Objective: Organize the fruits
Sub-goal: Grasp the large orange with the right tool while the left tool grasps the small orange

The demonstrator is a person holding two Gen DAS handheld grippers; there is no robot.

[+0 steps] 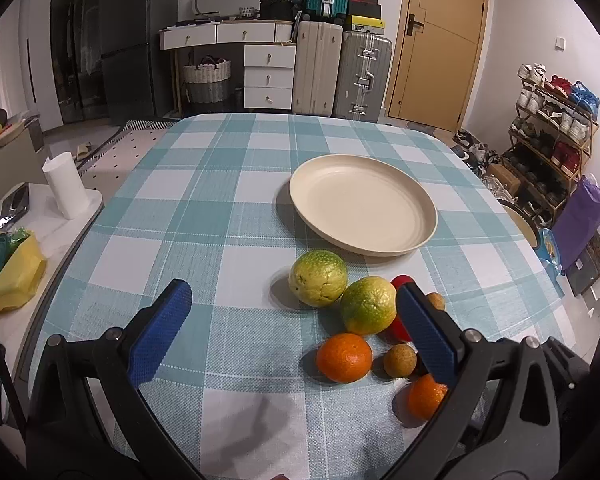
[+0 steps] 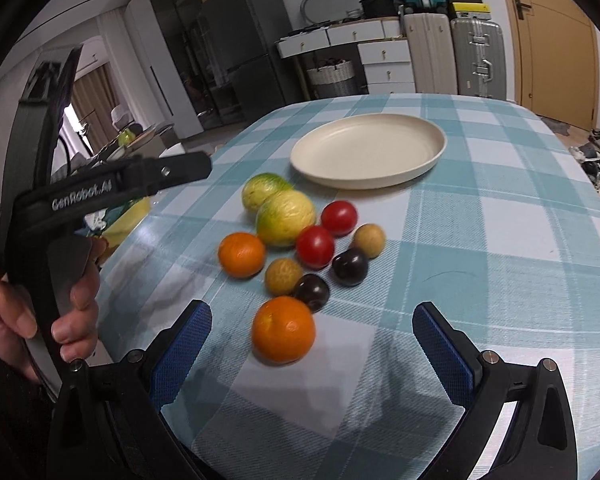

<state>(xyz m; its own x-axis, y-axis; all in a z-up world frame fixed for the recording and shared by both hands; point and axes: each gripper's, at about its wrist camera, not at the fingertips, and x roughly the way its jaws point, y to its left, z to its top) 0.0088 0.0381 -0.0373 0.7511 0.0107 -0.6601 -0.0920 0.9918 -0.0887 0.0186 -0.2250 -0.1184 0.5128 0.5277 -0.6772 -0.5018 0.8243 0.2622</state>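
Note:
A cream plate [image 1: 364,204] [image 2: 370,150] sits empty on the checked tablecloth. In front of it lies a cluster of fruit: two yellow-green fruits [image 1: 318,278] [image 2: 286,218], two oranges [image 1: 344,357] [image 2: 283,329], two red tomatoes [image 2: 315,247], two dark plums [image 2: 350,266] and two small tan fruits [image 2: 283,276]. My left gripper [image 1: 294,304] is open and empty, left of the cluster; its right finger hides some fruit. My right gripper [image 2: 312,324] is open, with the near orange just ahead between its fingers, untouched.
The left hand-held gripper body [image 2: 100,192] and the hand on it fill the left of the right wrist view. A side counter with a paper roll [image 1: 66,190] and a yellow bag [image 1: 18,276] stands left of the table. Suitcases, drawers and a shoe rack stand behind.

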